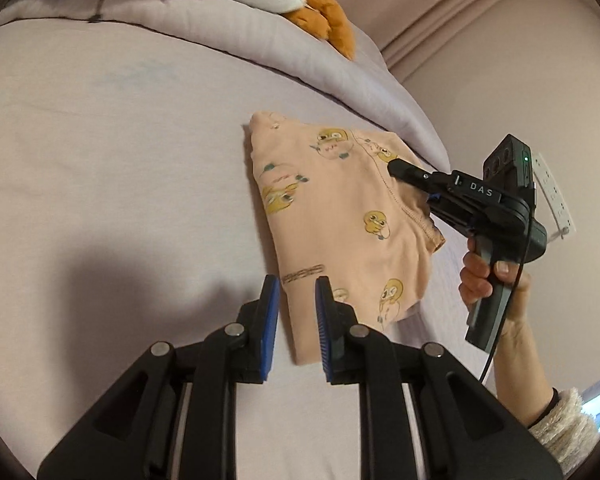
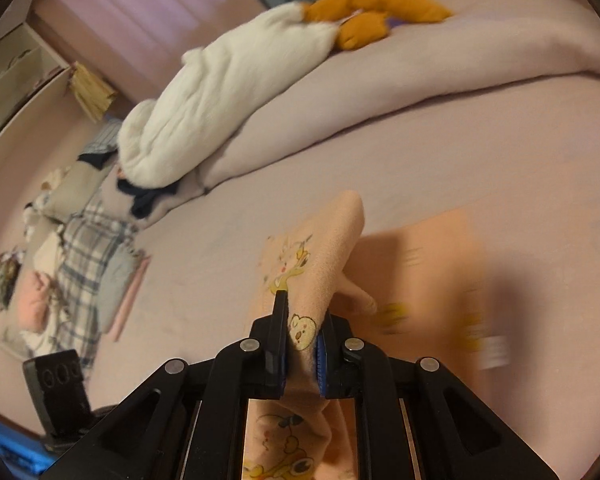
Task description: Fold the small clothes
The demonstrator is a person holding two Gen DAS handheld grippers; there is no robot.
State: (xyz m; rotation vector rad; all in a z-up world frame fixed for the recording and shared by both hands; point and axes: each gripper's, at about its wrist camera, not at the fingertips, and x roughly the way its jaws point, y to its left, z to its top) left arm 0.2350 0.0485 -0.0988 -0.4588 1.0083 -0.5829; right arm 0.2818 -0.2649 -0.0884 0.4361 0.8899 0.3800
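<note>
Lilac sheeting covers the bed (image 1: 100, 160), a broad flat surface that serves well for folding, with the rumpled duvet (image 2: 420, 100) and a white plush toy (image 2: 220, 80) pushed to the far side so the middle is free. On that free stretch lies the peach garment (image 1: 332, 232), printed with small yellow cartoon figures and already doubled into a rough wedge, most of it flat on the sheet. One edge is raised off the bed, probably so it can be carried across the rest as the next fold.

That raised edge is in the right gripper (image 2: 302, 344). Its jaws are nearly closed and pinch a thick bunch of the fabric between the blue pads, with cloth draping out both above and below them. The right wrist view is smeared on its right side, so how much of the garment is lifted is hard to judge.

Just off the garment's near corner, the left gripper (image 1: 298, 320) has its jaws a narrow gap apart, holding and touching nothing.
</note>
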